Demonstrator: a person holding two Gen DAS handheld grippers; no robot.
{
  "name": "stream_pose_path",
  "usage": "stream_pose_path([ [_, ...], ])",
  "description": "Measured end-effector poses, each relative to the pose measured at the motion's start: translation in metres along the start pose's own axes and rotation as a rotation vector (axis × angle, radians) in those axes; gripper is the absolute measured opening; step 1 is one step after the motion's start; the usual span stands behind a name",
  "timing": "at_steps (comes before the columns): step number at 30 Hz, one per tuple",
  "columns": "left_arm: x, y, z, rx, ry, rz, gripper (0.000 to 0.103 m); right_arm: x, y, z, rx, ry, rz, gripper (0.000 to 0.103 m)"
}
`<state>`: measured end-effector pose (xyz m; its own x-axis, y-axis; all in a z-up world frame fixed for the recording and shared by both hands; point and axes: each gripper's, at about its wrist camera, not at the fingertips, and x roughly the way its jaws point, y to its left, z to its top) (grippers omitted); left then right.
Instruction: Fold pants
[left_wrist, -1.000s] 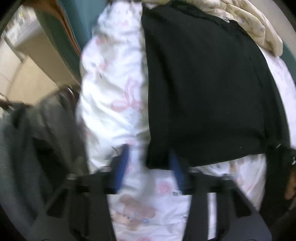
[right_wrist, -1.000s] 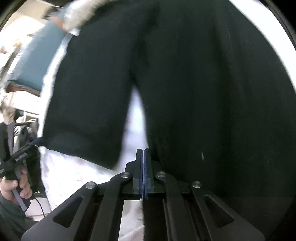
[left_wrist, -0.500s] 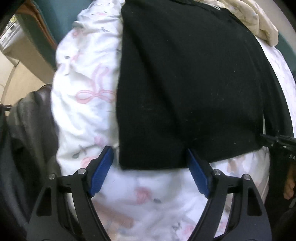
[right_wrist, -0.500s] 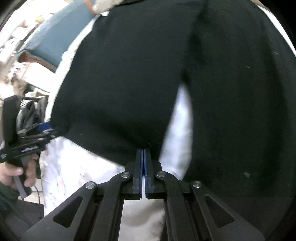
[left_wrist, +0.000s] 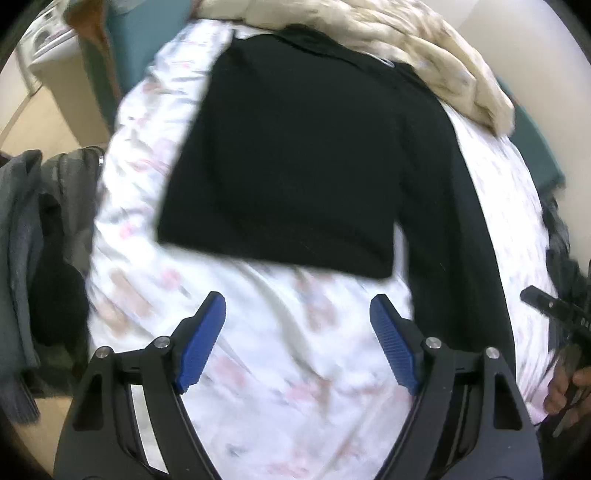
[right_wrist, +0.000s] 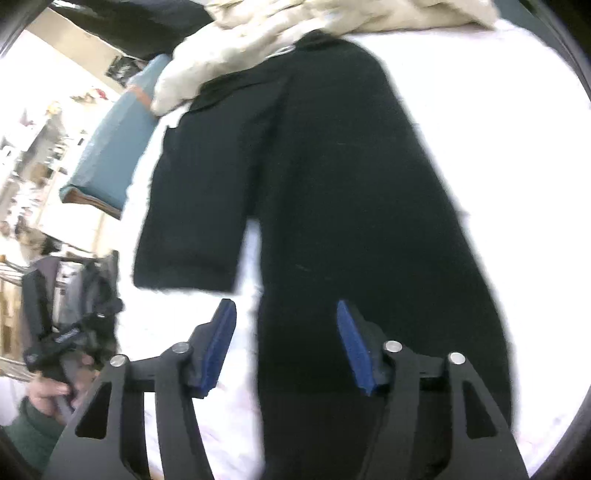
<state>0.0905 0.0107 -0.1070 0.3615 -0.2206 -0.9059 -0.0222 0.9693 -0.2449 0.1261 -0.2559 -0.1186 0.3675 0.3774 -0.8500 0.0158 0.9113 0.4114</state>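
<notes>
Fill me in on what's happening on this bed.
A person with a gripper in each hand is folding black pants on a white patterned sheet. One leg is folded short; the other lies long. The left gripper is open over bare sheet. The right gripper has just been opening, its jaws apart above the long leg, gripping nothing. A cream blanket lies beyond.

I note black pants on a white bedsheet with pink print; cream blanket; blue claw pads.

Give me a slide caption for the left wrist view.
Open left hand-held gripper above a printed bedsheet, black pants lying half-folded ahead, cream blanket beyond.
</notes>
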Motion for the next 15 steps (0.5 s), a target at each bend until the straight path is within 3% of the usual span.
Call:
stream_pose_path([
  [5, -0.001, -0.059, -0.052, 0.085, 0.039, -0.056, 0.078, -0.045, -0.058, -0.029, 0.037, 0.041, -0.141, 0.060],
  [8, 0.024, -0.104, -0.094, 0.221, 0.180, -0.164, 0.078, -0.058, -0.090, -0.039, 0.076, 0.078, -0.263, 0.060],
  [11, 0.040, -0.136, -0.142, 0.305, 0.232, -0.142, 0.075, -0.055, -0.119, -0.049, 0.100, 0.174, -0.330, 0.060],
  [15, 0.053, -0.173, -0.188, 0.399, 0.321, -0.174, 0.068, -0.030, -0.143, -0.072, 0.093, 0.331, -0.371, 0.060],
])
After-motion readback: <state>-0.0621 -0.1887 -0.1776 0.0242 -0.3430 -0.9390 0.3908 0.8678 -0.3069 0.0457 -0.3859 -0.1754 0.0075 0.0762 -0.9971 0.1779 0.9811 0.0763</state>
